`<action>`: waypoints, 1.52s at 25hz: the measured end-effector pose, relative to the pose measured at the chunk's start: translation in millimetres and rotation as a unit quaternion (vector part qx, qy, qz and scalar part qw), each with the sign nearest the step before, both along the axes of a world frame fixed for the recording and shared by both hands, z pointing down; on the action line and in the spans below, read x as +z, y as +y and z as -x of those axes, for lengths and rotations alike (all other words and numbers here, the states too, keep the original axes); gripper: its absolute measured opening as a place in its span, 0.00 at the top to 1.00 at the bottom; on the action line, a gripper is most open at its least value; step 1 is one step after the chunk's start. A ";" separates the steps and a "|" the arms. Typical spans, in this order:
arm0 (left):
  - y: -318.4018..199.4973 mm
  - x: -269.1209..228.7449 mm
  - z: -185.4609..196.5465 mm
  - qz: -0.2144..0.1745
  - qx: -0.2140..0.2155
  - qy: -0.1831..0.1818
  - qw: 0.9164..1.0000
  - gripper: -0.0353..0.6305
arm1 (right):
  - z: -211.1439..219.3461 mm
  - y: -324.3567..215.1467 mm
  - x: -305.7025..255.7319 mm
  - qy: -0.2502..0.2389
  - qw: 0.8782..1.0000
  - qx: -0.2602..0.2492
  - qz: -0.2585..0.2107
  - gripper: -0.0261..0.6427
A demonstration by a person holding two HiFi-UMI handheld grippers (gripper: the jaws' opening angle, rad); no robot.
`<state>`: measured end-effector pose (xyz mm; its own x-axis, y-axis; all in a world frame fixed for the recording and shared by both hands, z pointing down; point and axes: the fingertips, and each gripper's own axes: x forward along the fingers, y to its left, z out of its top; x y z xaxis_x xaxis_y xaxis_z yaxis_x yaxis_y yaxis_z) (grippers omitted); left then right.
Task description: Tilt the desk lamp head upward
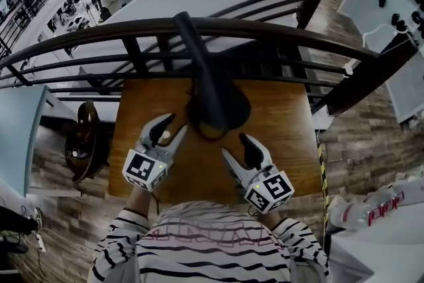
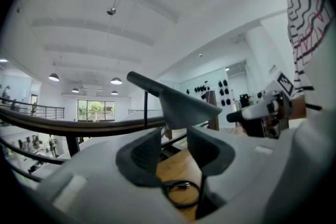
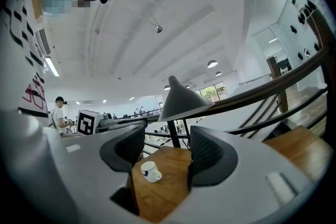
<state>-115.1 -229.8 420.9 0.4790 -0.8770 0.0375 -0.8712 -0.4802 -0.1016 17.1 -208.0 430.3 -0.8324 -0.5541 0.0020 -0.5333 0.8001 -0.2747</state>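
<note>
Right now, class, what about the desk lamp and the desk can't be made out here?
- Head view: the lamp base, hidden under the lamp head.
- Every view: the bulb, hidden inside the lamp head.
- Left gripper view: the ends of the cable, cut off behind the left tongs.
- Right gripper view: the marking on the cup, too small to read.

The left gripper (image 2: 176, 147) holds its fingers (image 2: 142, 159) apart with nothing between them. Just beyond them hangs the dark lamp head (image 2: 186, 107). Below, a black cable loop (image 2: 181, 183) lies on the wooden counter (image 2: 176, 165). The right gripper (image 2: 262, 113) shows at the right.
</note>
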 end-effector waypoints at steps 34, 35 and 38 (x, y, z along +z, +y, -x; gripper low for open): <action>-177.2 -1.9 16.5 0.007 0.071 -0.093 0.993 0.72 | 27.6 -28.6 -7.1 -0.019 0.998 0.063 0.017 0.58; -179.3 -0.8 16.2 0.008 0.073 -0.092 0.993 0.72 | 28.9 -28.7 -7.2 -0.019 0.998 0.065 0.016 0.58; -183.1 3.5 15.4 0.010 0.081 -0.086 0.993 0.72 | 32.3 -29.6 -7.1 -0.022 0.997 0.070 0.017 0.58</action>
